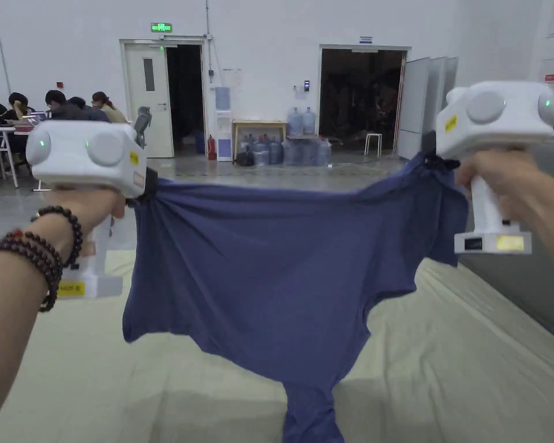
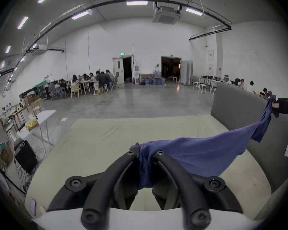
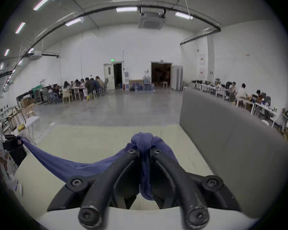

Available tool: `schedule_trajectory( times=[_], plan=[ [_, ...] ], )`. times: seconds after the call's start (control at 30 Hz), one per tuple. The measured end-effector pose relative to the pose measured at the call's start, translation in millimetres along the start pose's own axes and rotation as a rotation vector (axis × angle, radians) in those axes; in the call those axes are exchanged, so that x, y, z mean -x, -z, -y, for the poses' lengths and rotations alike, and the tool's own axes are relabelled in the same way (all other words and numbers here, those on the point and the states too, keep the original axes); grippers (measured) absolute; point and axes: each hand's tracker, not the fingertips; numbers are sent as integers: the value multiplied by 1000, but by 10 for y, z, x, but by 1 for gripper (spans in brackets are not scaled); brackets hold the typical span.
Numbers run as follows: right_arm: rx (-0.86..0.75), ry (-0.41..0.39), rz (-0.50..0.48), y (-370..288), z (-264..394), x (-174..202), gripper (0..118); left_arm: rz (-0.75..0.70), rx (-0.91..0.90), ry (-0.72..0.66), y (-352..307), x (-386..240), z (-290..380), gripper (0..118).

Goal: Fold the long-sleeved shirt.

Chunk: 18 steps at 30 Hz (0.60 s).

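A dark blue long-sleeved shirt (image 1: 281,271) hangs stretched in the air between my two grippers, above a pale cream table cover (image 1: 443,369). My left gripper (image 1: 146,187) is shut on its upper left edge; in the left gripper view the cloth (image 2: 189,155) is bunched between the black jaws of that gripper (image 2: 145,154). My right gripper (image 1: 437,158) is shut on the upper right edge, and in the right gripper view a knot of fabric (image 3: 144,142) bulges past the tips of this gripper (image 3: 144,151). One sleeve (image 1: 310,415) dangles down to the cover.
A grey padded panel (image 1: 524,277) runs along the right side of the cover. Beyond lies a bare concrete floor (image 1: 281,173), with people seated at tables (image 1: 4,135) far left and water bottles (image 1: 287,147) by the back wall.
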Motion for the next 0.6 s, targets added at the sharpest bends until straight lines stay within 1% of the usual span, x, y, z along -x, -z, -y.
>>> schedule_trajectory(
  times=[0.1, 0.17, 0.2, 0.27, 0.33, 0.47, 0.53, 0.6],
  plan=[
    [43, 13, -12, 137, 355, -57, 6, 3, 35, 11, 169, 1, 304, 6],
    [63, 17, -15, 60, 570, -96, 6, 25, 53, -3, 130, 43, 471, 6],
    [64, 7, -35, -54, 706, -123, 6, 41, 46, -17, 60, 70, 586, 6],
    [72, -51, -48, -255, 932, -171, 6, 57, 53, -7, -114, 112, 812, 6],
    [83, -79, -63, -552, 1262, -229, 6, 66, 58, 38, -337, 148, 1110, 6],
    [141, -136, -113, -982, 1977, -393, 6, 110, 122, 55, -739, 200, 1846, 6],
    [165, -157, -133, -1287, 2396, -464, 6, 123, 155, 112, -984, 175, 2289, 6],
    [235, -216, -166, -1462, 2850, -508, 6, 104, 200, 207, -1197, 129, 2762, 6]
  ],
)
